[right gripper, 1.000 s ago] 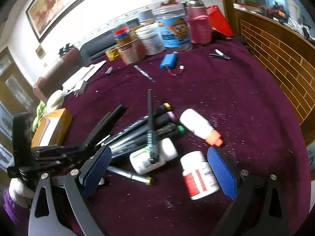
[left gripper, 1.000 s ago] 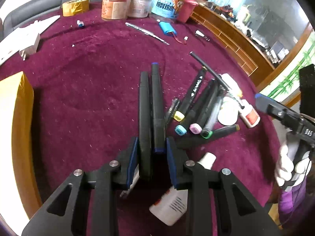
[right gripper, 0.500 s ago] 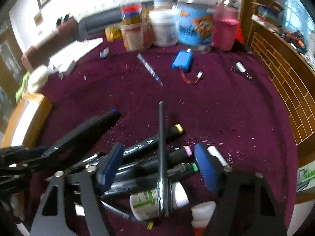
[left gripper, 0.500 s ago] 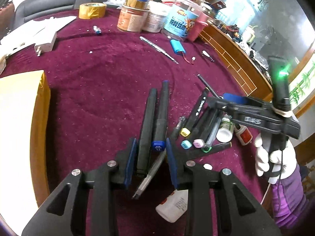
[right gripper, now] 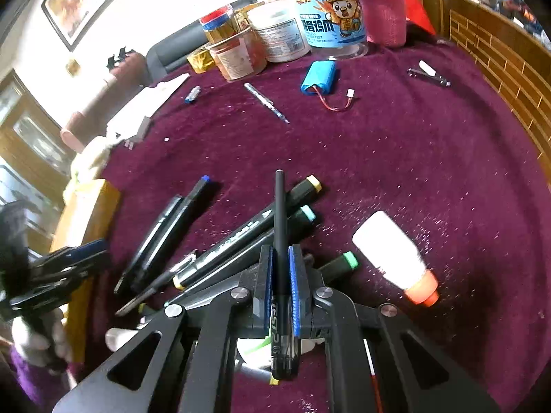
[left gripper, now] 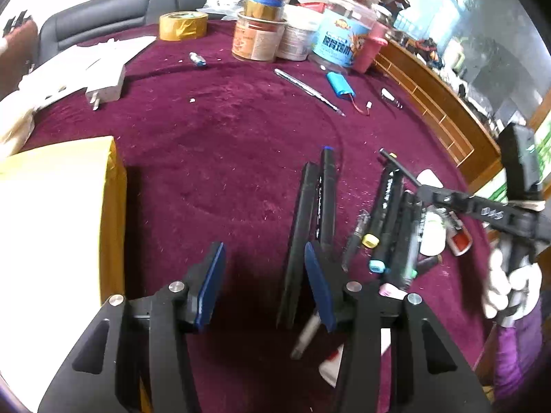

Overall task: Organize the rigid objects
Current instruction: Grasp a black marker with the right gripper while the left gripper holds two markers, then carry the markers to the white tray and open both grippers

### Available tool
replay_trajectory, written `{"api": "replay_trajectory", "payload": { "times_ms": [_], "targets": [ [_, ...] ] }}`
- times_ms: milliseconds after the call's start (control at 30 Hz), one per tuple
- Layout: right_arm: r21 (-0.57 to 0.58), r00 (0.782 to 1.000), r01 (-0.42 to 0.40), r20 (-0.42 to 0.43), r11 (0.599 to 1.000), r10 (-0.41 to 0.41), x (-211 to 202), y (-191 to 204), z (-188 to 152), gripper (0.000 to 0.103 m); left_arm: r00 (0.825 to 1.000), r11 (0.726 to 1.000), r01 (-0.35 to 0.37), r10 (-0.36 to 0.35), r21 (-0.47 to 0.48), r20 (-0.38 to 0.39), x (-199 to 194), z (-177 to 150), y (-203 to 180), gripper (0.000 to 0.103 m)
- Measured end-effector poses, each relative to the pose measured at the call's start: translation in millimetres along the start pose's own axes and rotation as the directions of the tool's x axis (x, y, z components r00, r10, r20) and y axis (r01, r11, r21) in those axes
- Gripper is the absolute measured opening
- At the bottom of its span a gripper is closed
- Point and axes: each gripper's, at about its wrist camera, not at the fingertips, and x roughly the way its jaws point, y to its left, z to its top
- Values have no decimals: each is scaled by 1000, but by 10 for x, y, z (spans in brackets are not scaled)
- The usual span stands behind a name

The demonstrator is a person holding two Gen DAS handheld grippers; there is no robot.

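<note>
On the purple cloth lie two black pens (left gripper: 304, 213) side by side, one of them blue-tipped. My left gripper (left gripper: 264, 289) hovers over their near ends with its jaws opening. One pen lies between the pads without being pressed, the other runs beside the right finger. To the right is a pile of markers (left gripper: 389, 213) with coloured caps. My right gripper (right gripper: 279, 268) is shut on a thin black pen (right gripper: 279, 220) that points forward above the markers (right gripper: 241, 237). A white bottle with an orange cap (right gripper: 389, 244) lies to the right of it.
A yellow box (left gripper: 51, 223) stands at the near left. Jars and tubs (left gripper: 261, 34) and a tape roll (left gripper: 182, 25) line the back. A blue battery pack (right gripper: 318, 75), a metal pen (left gripper: 306, 86) and a white charger (left gripper: 106, 84) lie mid-table. A wooden rim (right gripper: 509, 79) borders the right side.
My left gripper has opened and let go of the two black pens, which now rest on the cloth. My right gripper moved in over the marker pile and closed on the thin black pen.
</note>
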Motion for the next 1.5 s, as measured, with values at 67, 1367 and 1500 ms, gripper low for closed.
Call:
{"api": "replay_trajectory", "payload": {
  "times_ms": [67,1367,1500],
  "targets": [
    [38,999,-35,14,999,34,-34,-60,-4,8,999,998,-24,26,59,-26,137,21,-89,45],
    [-72,1000,10,9,997,-9,-150,368,-34,8,974,985,120,-93,-122,209,-767,-165,349,12],
    [-76,997,-79,6,994,79,-243,665,-28,8,976,975,101,-59,-197,209,-836,-274,698,12]
  ]
}}
